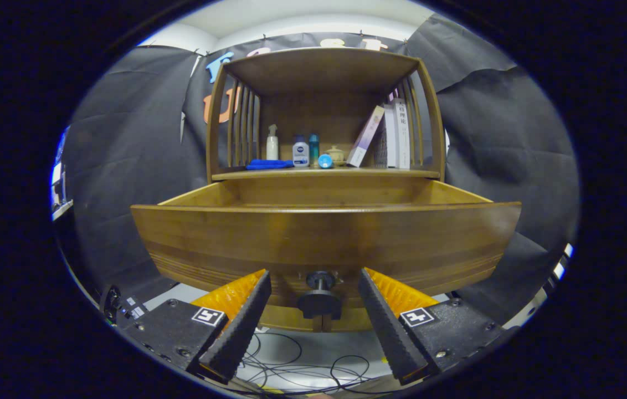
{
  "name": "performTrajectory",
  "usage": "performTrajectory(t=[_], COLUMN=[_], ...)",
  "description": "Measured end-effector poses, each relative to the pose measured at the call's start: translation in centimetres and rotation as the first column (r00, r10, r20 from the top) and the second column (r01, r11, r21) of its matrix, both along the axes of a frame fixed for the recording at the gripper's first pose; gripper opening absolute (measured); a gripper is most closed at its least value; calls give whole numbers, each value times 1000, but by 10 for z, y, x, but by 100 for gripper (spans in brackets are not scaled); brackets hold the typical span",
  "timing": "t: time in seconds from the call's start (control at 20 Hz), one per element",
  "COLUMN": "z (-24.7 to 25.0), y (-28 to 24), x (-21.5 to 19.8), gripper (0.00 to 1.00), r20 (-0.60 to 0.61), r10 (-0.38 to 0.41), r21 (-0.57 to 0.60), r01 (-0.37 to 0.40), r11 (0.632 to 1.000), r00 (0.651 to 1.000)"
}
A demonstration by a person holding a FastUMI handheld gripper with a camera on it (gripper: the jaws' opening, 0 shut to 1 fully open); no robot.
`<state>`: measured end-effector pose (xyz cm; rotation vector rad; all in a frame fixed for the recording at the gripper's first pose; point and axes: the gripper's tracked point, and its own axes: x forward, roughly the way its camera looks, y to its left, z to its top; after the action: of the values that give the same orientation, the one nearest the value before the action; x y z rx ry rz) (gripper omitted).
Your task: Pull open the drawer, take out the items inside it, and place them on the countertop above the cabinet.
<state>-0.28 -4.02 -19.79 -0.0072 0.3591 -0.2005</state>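
- The brown wooden drawer [324, 238] stands pulled out below the worktop [324, 173]; it looks stiff and fairly heavy.
- Its dark round knob [319, 296], between the fingers, is the natural hold.
- The gripper [315, 316] has its jaws apart, either side of the knob, not pressing it.
- Bottles and books stand on the worktop.

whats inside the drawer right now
The drawer is pulled out, but its tall front panel hides the floor; just the upper inner walls show, so its contents can't be told. The gripper is open, fingers either side of the knob, not pressing it.
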Motion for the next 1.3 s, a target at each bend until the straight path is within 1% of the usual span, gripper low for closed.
performTrajectory(t=[0.15,0.25,0.4,0.95,1.3], z=[-1,-2,0,3,5], y=[-2,-2,1,-8,-9], x=[8,5,5,15,30], gripper=[100,99,100,100,100], r20=[17,21,37,20,18], r10=[-40,-62,-63,-40,-42], r21=[4,-38,-48,-51,-57], r01=[40,63,65,41,43], r11=[999,997,997,998,997], r00=[999,998,997,999,999])
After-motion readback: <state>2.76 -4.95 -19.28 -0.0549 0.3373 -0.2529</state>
